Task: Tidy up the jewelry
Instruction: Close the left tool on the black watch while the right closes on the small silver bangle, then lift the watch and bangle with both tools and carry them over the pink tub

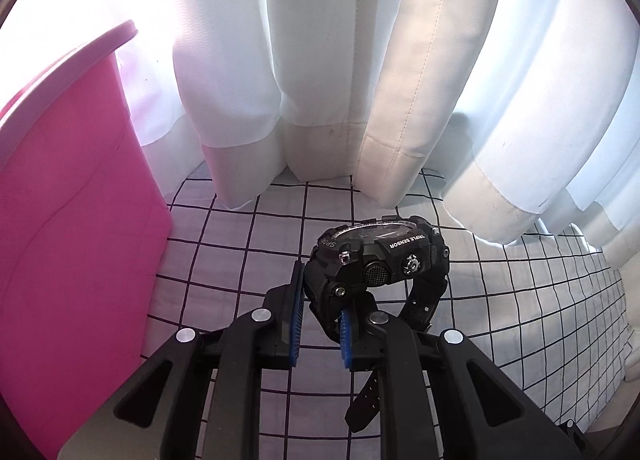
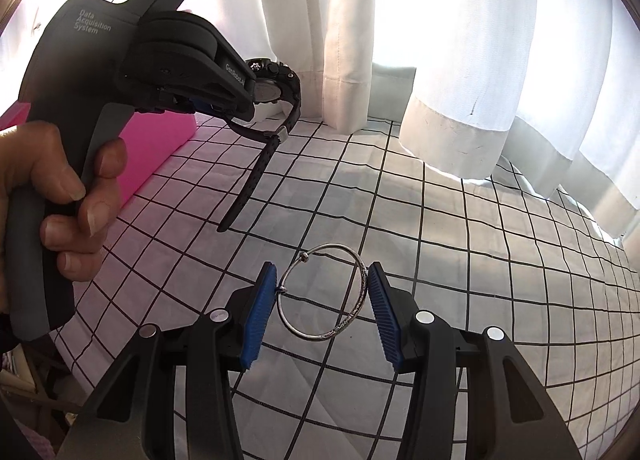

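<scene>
Nearest, the right tool (image 2: pixel 322 302) pinches a thin silver wire bangle with small beads (image 2: pixel 323 292) across its width, ring plane tilted, lifted off the white black-gridded bedsheet (image 2: pixel 480 300). Further out and to its left, the left tool (image 1: pixel 320 320) grips the chunky black plastic sports watch (image 1: pixel 380 256) by its strap, face up, the loose strap tail hanging towards the sheet. The pink rectangular box (image 1: pixel 80 220) lies left of both (nearer the left tool, I judge). White hemmed curtains (image 1: pixel 320 80) close off the far edge; open sheet spreads to the right.
</scene>
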The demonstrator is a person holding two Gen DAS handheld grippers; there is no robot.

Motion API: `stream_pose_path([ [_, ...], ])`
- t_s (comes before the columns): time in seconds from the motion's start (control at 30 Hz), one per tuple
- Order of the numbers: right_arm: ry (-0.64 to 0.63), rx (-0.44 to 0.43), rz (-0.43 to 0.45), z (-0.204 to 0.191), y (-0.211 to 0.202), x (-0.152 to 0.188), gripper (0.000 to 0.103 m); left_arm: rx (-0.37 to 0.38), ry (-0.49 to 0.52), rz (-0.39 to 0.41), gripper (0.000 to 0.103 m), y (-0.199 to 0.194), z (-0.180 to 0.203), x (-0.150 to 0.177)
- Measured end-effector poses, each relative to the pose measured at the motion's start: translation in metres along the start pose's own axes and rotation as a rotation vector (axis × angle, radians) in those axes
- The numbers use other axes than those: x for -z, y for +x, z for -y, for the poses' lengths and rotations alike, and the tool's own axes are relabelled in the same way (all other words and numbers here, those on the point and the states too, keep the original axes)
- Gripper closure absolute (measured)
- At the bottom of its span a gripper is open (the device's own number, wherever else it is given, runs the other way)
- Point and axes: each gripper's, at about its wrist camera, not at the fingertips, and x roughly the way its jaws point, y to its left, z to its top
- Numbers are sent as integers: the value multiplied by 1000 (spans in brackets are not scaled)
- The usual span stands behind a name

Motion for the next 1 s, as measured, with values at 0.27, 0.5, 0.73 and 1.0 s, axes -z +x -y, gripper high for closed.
stream_pose_path([
  [0.27,-18,11,52,0,-29,-11,57,26,-9,67,88,-40,5,-10],
  [0.5,-52,18,123,-2,-63,-32,57,34,-27,156,88,-88,4,-29],
  [0.73,-104,-4,222,-17,-93,-69,57,-1,-48,260,88,-148,-17,-52],
  [1.0,-193,-117,329,-74,-108,-118,57,-136,-101,343,88,-207,-78,-63],
])
